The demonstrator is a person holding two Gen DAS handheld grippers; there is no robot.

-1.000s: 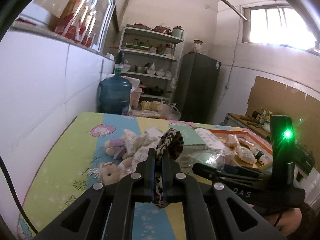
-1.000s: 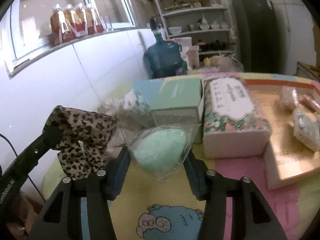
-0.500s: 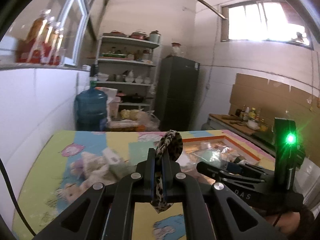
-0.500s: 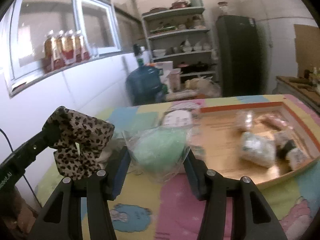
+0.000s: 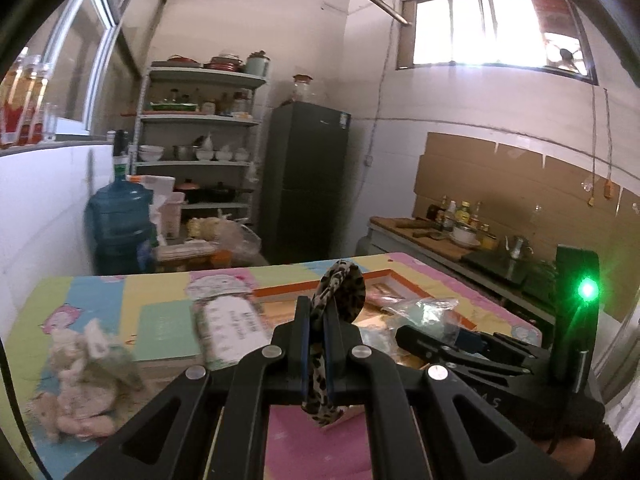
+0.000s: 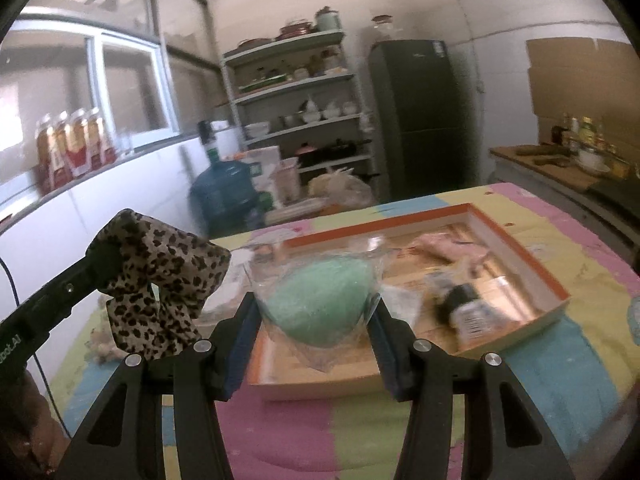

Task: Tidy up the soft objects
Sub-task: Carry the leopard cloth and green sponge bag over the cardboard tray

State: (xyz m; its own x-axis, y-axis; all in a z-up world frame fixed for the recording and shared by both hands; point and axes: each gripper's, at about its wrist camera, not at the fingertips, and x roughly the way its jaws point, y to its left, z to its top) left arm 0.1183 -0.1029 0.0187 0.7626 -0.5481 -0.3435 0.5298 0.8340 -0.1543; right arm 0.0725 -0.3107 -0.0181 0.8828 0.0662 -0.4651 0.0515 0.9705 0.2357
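Note:
My left gripper (image 5: 316, 344) is shut on a leopard-print cloth scrunchie (image 5: 340, 292), held above the colourful table mat. From the right wrist view that scrunchie (image 6: 160, 284) hangs at the left on the left gripper's tip. My right gripper (image 6: 312, 320) is shut on a clear bag holding a green sponge (image 6: 320, 300), just over the near edge of the orange-rimmed wooden tray (image 6: 516, 236). In the left wrist view the right gripper (image 5: 424, 338) and its bag (image 5: 428, 312) sit to the right. Plush toys (image 5: 88, 364) lie at the table's left.
In the tray lie a pink item (image 6: 452, 248) and a dark wrapped roll (image 6: 464, 308). A floral tissue pack (image 5: 232, 328) and a green box (image 5: 164, 332) sit left of the tray. Behind the table stand a blue water jug (image 5: 118, 228), shelves (image 5: 200, 140) and a dark fridge (image 5: 304, 176).
Both grippers have swung to the right across the table with their loads, from over the plush toys and tissue pack to over the tray. Neither grip has changed.

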